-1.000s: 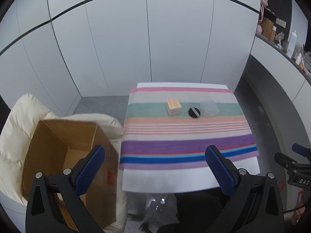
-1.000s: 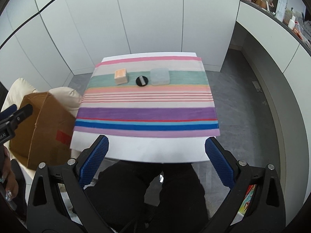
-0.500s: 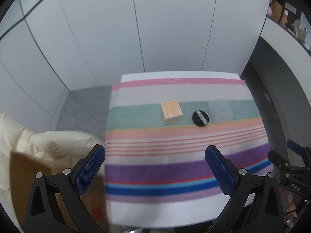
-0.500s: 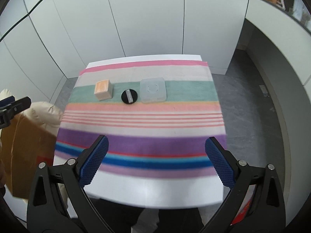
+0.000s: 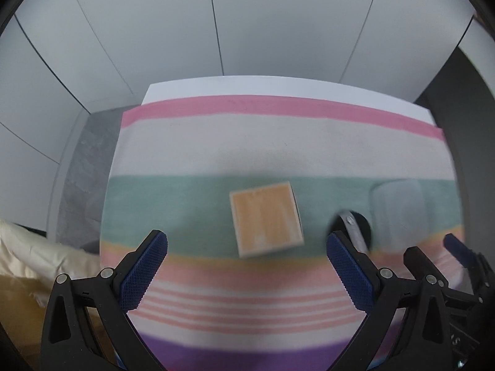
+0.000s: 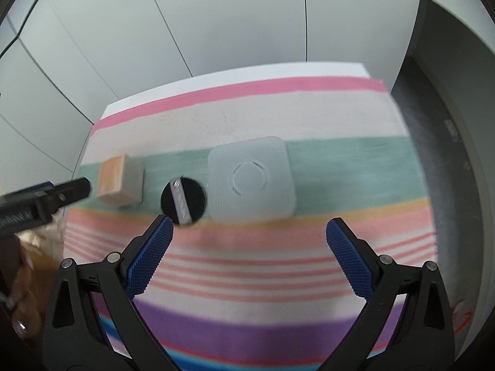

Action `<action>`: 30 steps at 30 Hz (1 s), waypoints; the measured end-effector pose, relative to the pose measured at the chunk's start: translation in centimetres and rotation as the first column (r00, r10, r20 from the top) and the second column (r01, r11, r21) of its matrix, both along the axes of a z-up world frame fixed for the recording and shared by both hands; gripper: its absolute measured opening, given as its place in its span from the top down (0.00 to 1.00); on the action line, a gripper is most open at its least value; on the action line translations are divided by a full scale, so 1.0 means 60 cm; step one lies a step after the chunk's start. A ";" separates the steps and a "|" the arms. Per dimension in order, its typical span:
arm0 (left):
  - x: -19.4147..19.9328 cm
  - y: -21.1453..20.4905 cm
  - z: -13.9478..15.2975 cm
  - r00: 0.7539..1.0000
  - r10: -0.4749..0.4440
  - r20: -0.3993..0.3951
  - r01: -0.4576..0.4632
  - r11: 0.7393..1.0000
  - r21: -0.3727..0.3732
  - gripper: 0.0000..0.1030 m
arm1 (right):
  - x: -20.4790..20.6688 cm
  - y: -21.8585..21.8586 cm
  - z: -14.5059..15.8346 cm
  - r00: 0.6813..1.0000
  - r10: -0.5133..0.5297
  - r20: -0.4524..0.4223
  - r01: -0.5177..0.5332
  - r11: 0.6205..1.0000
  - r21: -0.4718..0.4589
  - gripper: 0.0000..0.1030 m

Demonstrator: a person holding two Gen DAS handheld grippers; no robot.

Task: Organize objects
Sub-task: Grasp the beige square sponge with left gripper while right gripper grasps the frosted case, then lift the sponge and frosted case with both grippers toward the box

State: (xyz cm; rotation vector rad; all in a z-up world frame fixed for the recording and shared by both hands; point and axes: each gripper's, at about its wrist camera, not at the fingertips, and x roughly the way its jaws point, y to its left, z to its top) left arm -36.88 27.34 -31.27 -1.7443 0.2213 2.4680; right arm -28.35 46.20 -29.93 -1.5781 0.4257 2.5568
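— Objects: where are they seen?
— An orange box (image 5: 266, 219), a black disc (image 6: 183, 201) and a clear lid (image 6: 250, 179) are lined up on the striped cloth (image 6: 247, 262) over the bench.
— And the jaws?
— Both the left gripper (image 5: 247, 266) and the right gripper (image 6: 249, 253) are held spread wide above the cloth, nothing gripped.

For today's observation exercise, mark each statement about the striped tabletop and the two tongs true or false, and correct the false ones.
1. The orange block lies on the green stripe. True.
2. The black disc sits between the orange block and the translucent square lid. True.
3. The left tongs are clamped on the orange block. False: they are open, short of it.
4. The right tongs hold the lid. False: open and empty.
5. The striped cloth has a pink stripe at its far edge. True.
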 end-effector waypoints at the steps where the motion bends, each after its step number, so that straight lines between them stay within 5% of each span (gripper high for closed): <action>1: -0.003 0.004 -0.005 1.000 -0.001 -0.006 0.000 1.000 -0.016 0.00 | -0.010 -0.002 -0.009 1.000 -0.001 0.003 0.001 1.000 0.007 0.02; 6: -0.027 0.015 -0.049 1.000 0.015 -0.013 -0.016 0.997 -0.077 0.04 | -0.057 -0.004 -0.054 0.999 -0.012 0.035 0.010 0.998 0.058 0.02; 10: -0.037 0.006 -0.079 0.999 0.043 0.031 -0.042 0.998 -0.047 0.47 | -0.071 -0.001 -0.076 0.999 -0.016 0.051 0.012 0.996 0.089 0.15; 16: -0.024 0.002 -0.054 0.998 0.056 0.010 -0.055 0.996 -0.075 0.49 | -0.060 -0.010 -0.068 0.998 0.018 0.065 -0.028 0.987 0.157 0.18; 22: 0.014 0.004 0.031 0.999 0.016 -0.037 -0.019 0.996 -0.088 0.49 | -0.026 -0.001 0.008 0.999 0.020 0.042 -0.028 0.982 0.188 0.18; 30: 0.067 -0.006 0.207 0.992 0.004 -0.126 -0.008 0.999 -0.037 0.49 | 0.037 0.001 0.182 0.999 0.016 -0.036 -0.009 0.981 0.192 0.18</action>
